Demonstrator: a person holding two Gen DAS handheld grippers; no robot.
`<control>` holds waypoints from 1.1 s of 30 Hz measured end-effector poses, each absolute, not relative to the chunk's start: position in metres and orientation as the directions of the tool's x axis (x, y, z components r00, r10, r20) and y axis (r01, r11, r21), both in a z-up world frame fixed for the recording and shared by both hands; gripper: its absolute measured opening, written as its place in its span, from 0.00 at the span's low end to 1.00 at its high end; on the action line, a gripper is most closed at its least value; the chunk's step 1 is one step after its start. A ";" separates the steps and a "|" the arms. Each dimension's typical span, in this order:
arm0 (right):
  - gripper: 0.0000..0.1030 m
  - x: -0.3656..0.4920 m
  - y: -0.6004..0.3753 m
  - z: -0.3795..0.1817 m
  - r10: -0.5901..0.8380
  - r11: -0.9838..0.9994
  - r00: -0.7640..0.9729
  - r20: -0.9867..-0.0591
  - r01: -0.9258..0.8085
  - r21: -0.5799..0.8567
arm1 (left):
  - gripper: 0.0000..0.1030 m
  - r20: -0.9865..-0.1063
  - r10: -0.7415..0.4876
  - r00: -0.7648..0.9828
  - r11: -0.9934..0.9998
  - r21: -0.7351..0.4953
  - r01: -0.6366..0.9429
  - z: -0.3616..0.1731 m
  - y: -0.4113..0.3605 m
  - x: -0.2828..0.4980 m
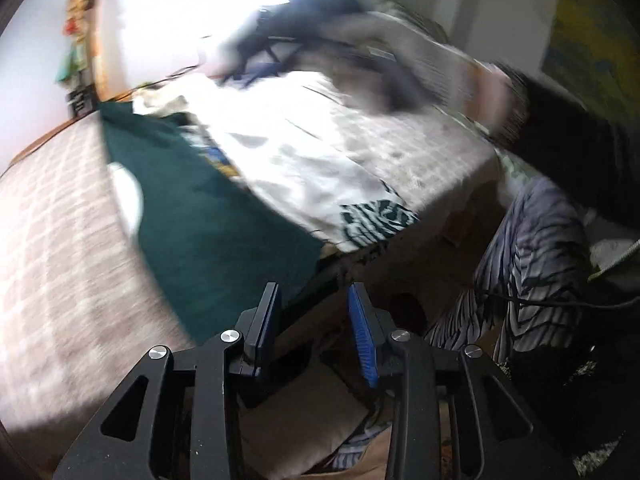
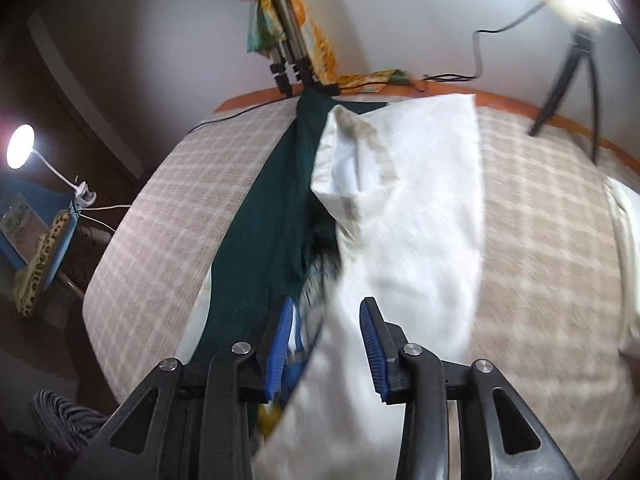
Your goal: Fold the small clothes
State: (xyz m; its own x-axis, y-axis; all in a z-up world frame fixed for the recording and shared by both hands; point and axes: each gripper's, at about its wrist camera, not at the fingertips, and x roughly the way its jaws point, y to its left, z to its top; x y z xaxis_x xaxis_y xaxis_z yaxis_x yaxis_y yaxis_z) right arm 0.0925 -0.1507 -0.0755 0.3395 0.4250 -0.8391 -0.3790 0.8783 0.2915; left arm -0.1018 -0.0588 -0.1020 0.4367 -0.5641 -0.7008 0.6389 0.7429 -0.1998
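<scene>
Lying on checked bed [image 2: 168, 216], green garment [image 2: 264, 220], white garment [image 2: 420, 220], both tools parted.

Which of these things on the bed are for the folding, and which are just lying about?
For the folding: white garment, dark green garment, the checked bed cover they lie on.

Just lying about: desk lamp, black tripod, black cable, colourful wall hanging.

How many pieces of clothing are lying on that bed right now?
2 that I can tell apart: a dark green garment stretched along the checked bed, and a white garment beside it, overlapping its edge. A patterned piece between them may be a third.
</scene>
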 end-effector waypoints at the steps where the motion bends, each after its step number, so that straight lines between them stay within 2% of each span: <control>1: 0.37 0.083 -0.159 -0.073 0.420 0.883 0.343 -0.840 -0.369 0.291 | 0.34 -0.696 -0.564 0.444 0.758 -0.224 0.612 -0.100 -0.050 -0.100; 3: 0.38 0.054 -0.183 -0.070 0.406 0.895 0.351 -0.844 -0.342 0.288 | 0.38 -0.685 -0.568 0.457 0.790 -0.297 0.537 -0.099 -0.027 -0.092; 6: 0.39 0.015 -0.209 -0.079 0.399 0.902 0.322 -0.859 -0.309 0.303 | 0.38 -0.688 -0.573 0.446 0.812 -0.401 0.424 -0.108 -0.001 -0.074; 10: 0.39 -0.027 -0.230 -0.099 0.407 0.900 0.257 -0.877 -0.279 0.336 | 0.38 -0.668 -0.648 0.365 0.761 -0.576 0.298 -0.132 0.010 -0.058; 16: 0.37 -0.069 -0.240 -0.121 0.427 0.890 0.177 -0.887 -0.259 0.376 | 0.35 -0.655 -0.699 0.288 0.714 -0.658 0.239 -0.152 0.001 -0.049; 17: 0.35 -0.072 -0.239 -0.124 0.423 0.890 0.173 -0.890 -0.263 0.372 | 0.25 -0.650 -0.702 0.289 0.711 -0.664 0.234 -0.154 0.001 -0.047; 18: 0.27 -0.074 -0.237 -0.126 0.418 0.890 0.170 -0.893 -0.275 0.364 | 0.07 -0.646 -0.707 0.289 0.706 -0.667 0.236 -0.155 -0.001 -0.047; 19: 0.17 -0.075 -0.233 -0.127 0.411 0.890 0.171 -0.895 -0.288 0.354 | 0.02 -0.643 -0.709 0.289 0.704 -0.667 0.244 -0.155 -0.004 -0.046; 21: 0.00 -0.076 -0.231 -0.128 0.394 0.895 0.183 -0.901 -0.302 0.329 | 0.02 -0.642 -0.702 0.308 0.711 -0.652 0.262 -0.153 -0.007 -0.047; 27: 0.00 -0.075 -0.249 -0.115 0.387 0.907 0.235 -0.892 -0.270 0.323 | 0.02 -0.651 -0.680 0.336 0.733 -0.611 0.299 -0.146 -0.004 -0.053; 28: 0.00 -0.076 -0.249 -0.117 0.375 0.911 0.239 -0.896 -0.272 0.309 | 0.02 -0.651 -0.682 0.332 0.731 -0.614 0.297 -0.148 -0.003 -0.053; 30: 0.08 -0.075 -0.251 -0.121 0.398 0.904 0.216 -0.891 -0.257 0.342 | 0.02 -0.650 -0.686 0.326 0.727 -0.621 0.292 -0.150 0.000 -0.055; 31: 0.27 -0.074 -0.253 -0.122 0.420 0.896 0.203 -0.885 -0.245 0.369 | 0.02 -0.650 -0.687 0.324 0.726 -0.621 0.294 -0.150 0.000 -0.055; 32: 0.39 -0.073 -0.257 -0.123 0.454 0.882 0.189 -0.871 -0.232 0.410 | 0.02 -0.645 -0.695 0.318 0.719 -0.628 0.298 -0.150 0.000 -0.056; 33: 0.45 -0.073 -0.259 -0.123 0.484 0.869 0.191 -0.854 -0.221 0.443 | 0.02 -0.642 -0.700 0.314 0.714 -0.630 0.306 -0.149 0.000 -0.056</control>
